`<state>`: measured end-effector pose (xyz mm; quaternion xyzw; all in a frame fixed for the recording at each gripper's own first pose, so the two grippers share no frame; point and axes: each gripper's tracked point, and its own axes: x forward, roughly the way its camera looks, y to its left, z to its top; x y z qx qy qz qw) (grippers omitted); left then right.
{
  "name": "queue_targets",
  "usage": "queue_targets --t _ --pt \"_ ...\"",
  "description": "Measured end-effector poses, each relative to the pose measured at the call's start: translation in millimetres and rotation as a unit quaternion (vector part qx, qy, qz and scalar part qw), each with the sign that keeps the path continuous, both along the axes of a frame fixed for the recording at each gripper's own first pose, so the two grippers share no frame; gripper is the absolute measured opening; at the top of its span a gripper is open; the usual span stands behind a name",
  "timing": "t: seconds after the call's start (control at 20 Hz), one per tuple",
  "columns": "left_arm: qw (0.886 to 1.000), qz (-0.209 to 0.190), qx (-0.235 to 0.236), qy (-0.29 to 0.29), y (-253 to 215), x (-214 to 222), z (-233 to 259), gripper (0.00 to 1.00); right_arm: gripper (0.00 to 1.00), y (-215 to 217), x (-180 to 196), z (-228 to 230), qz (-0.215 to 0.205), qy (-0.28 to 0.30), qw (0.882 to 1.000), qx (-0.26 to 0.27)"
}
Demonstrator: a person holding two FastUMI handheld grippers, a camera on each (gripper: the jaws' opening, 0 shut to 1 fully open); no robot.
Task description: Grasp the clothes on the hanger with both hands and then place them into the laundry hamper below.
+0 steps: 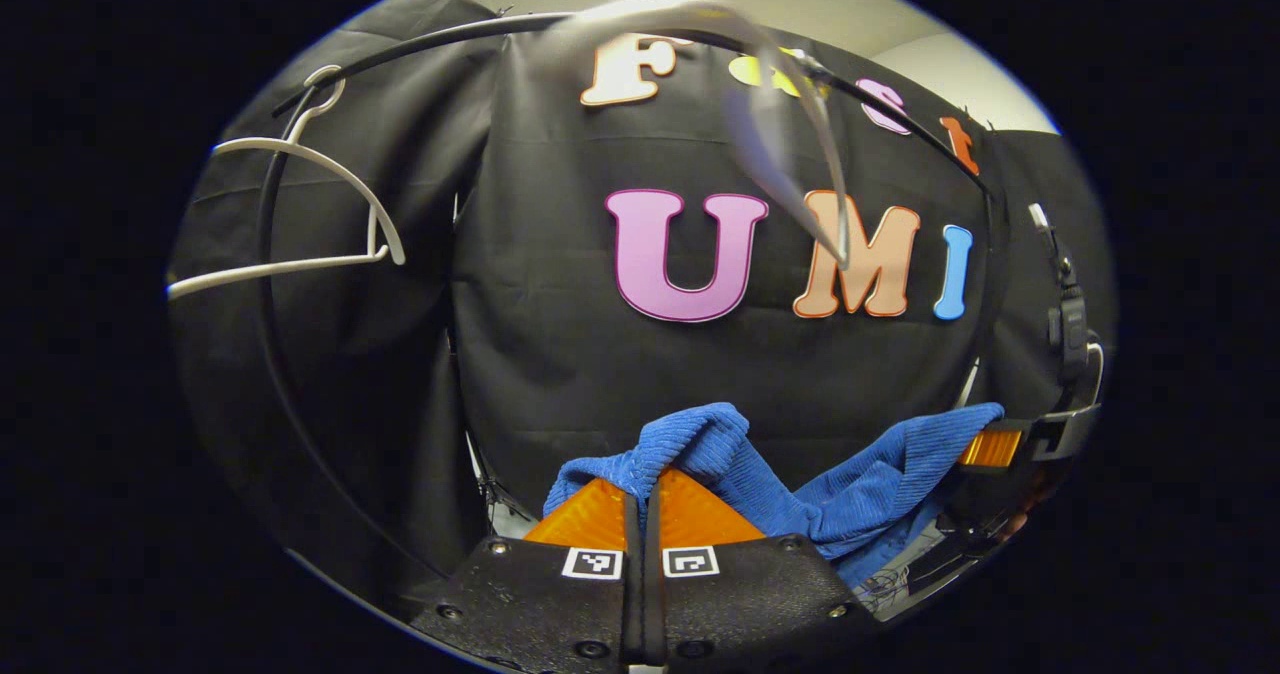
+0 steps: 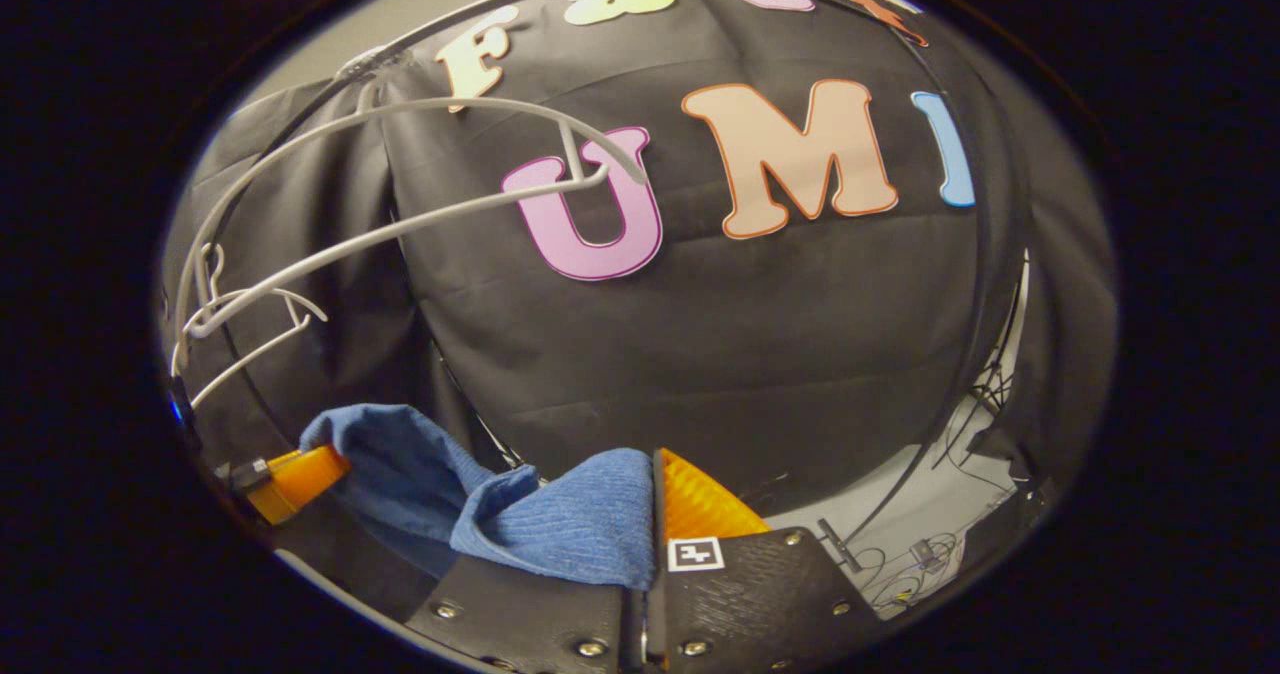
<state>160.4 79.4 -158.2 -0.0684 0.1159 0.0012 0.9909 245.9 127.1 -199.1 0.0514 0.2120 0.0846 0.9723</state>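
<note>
Both grippers hold the blue garment (image 1: 850,499) off the hanger (image 2: 400,224): left gripper (image 1: 645,489) fingers clamped on one fold, right gripper (image 2: 650,514) fingers clamped on another; next, I judge, lower it into the hamper below

I see black cloth (image 1: 560,354) draped behind everything as the booth's wall, creased and hanging in folds. Above it, in the left gripper view, there's a strip of pale ceiling (image 1: 800,4). In the right gripper view I make out a patch of pale floor (image 2: 930,514) low on the right, with thin dark cables (image 2: 925,559) lying tangled on it. I can't tell what the cables connect to.
</note>
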Motion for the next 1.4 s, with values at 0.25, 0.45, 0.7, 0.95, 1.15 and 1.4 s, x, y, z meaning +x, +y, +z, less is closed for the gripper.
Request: queue_targets --t 0.25,0.45,0.7,0.95,1.15,1.4 --pt "1.000 -0.027 0.002 -0.001 -30.2 -16.3 -9.4 0.01 0.05 -5.9 -25.5 8.8 -0.009 -0.003 1.000 -0.002" --pt "0.999 -0.035 0.003 -0.009 -54.1 -16.9 5.3 0.01 0.05 -5.8 -37.6 28.0 -0.010 -0.020 1.000 0.006" --pt "0.998 -0.052 0.003 -0.020 -87.2 -7.7 40.5 0.01 0.05 -10.7 -38.5 57.4 -0.010 -0.044 0.999 0.015" --pt "0.997 -0.063 0.008 -0.050 -112.3 9.1 76.1 0.01 0.05 -6.6 -23.9 93.8 0.001 -0.071 0.997 0.036" --pt "0.995 -0.057 0.003 -0.077 -120.8 29.3 112.5 0.02 0.05 1.0 -10.1 129.4 0.020 -0.105 0.993 0.042" --pt "0.995 -0.042 0.003 -0.095 -121.0 48.8 137.9 0.02 0.07 -0.4 10.3 152.4 0.029 -0.116 0.991 0.064"
